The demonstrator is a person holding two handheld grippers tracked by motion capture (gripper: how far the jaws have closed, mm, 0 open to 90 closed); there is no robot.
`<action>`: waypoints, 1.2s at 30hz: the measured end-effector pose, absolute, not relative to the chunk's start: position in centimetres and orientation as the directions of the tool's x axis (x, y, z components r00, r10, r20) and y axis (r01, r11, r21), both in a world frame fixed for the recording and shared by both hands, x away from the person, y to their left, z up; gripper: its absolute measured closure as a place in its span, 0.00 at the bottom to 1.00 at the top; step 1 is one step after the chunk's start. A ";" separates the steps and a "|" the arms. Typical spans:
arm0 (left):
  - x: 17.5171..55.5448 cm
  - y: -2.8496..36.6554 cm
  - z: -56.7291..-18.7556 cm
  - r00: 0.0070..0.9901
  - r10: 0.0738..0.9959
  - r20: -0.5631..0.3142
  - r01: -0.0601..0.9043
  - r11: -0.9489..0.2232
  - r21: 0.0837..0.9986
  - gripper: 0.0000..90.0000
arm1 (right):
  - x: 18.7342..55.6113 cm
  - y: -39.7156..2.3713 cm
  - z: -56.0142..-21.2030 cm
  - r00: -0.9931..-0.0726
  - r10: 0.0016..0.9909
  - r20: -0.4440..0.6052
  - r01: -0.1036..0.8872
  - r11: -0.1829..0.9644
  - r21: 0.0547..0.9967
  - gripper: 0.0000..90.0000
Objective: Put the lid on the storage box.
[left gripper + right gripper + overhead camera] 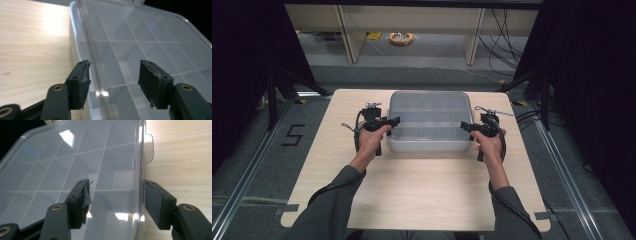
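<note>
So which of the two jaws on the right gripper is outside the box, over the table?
The far-right jaw in the right gripper view, beside the clear box's edge; its partner hovers over the lid.

R gripper [117, 203] jaws apart, straddling edge of clear compartment box [75, 160]; lid tab [149, 148] at 1 o'clock, wooden bench [185, 157] at 3 o'clock.

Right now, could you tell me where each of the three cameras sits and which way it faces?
High view: fixed above the person's side, looking forward and down on the table; forearms, both hands, left gripper and right gripper show.
Left gripper view: rides the left gripper, looking along its open black jaws astride the lidded box's edge.
Right gripper view: rides the right gripper, its open jaws astride the opposite edge, near a lid tab.
All three share the clear compartment box.
</note>
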State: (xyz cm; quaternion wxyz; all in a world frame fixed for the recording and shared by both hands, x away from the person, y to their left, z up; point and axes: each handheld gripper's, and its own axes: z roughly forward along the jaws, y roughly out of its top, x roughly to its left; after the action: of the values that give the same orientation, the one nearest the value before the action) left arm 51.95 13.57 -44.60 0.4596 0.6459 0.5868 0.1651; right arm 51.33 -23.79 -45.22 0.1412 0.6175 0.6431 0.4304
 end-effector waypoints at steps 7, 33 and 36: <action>52.2 14.7 -45.7 0.235 0.898 -0.371 0.661 0.132 0.738 0.45 | 51.6 -23.7 -45.4 -0.214 0.919 0.332 0.663 -0.113 0.740 0.44; 53.5 15.2 -45.7 0.220 0.839 -0.497 0.675 0.236 0.699 0.51 | 52.1 -23.0 -45.1 -0.227 0.922 0.313 0.655 -0.092 0.750 0.42; 54.2 15.6 -45.9 0.209 0.833 -0.512 0.674 0.257 0.693 0.52 | 52.2 -23.0 -44.9 -0.204 0.914 0.350 0.675 -0.128 0.727 0.44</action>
State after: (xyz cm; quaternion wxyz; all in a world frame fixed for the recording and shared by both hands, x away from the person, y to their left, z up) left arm 54.24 15.61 -45.92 0.4892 0.6041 0.6237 0.0813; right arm 52.16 -23.05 -44.90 0.1391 0.6155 0.6453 0.4305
